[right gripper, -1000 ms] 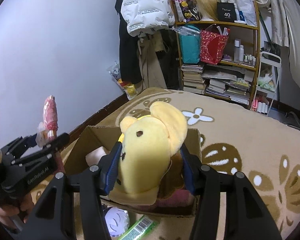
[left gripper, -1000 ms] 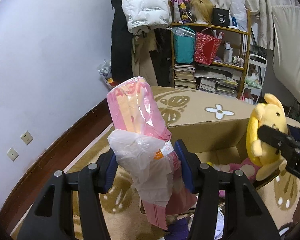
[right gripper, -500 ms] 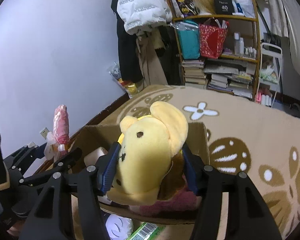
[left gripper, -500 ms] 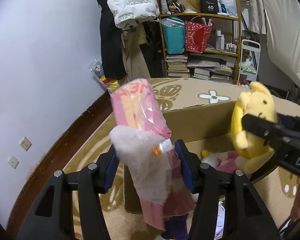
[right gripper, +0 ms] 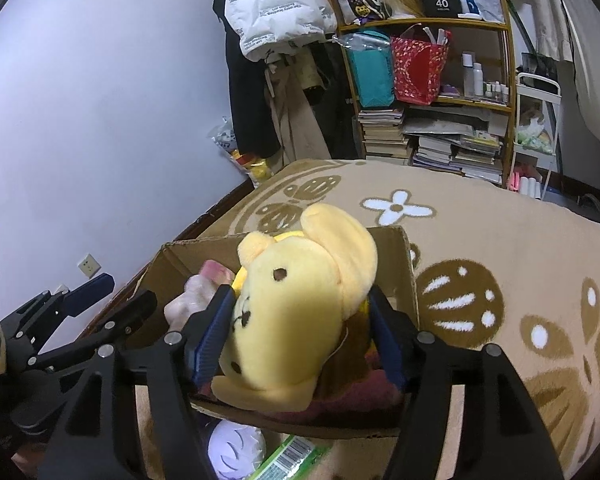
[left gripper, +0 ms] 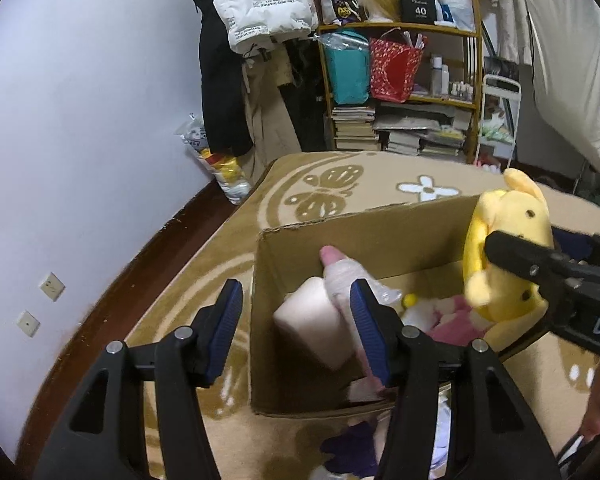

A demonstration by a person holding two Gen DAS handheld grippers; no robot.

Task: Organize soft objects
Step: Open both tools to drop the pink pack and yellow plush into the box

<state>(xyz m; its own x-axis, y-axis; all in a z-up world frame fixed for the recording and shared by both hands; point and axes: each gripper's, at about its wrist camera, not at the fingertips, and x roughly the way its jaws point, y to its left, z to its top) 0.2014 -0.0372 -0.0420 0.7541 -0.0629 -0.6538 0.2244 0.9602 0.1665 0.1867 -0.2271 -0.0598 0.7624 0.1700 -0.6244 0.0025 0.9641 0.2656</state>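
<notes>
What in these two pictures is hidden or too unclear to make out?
- Left wrist view: the pink packet in the cardboard box is blurred, so I cannot tell whether it has landed or touches the open left gripper.
- Right wrist view: the yellow plush toy, clamped in the right gripper, hides most of the box's inside.
- Right wrist view: the green packet is cut off by the bottom edge, its print unreadable.
</notes>
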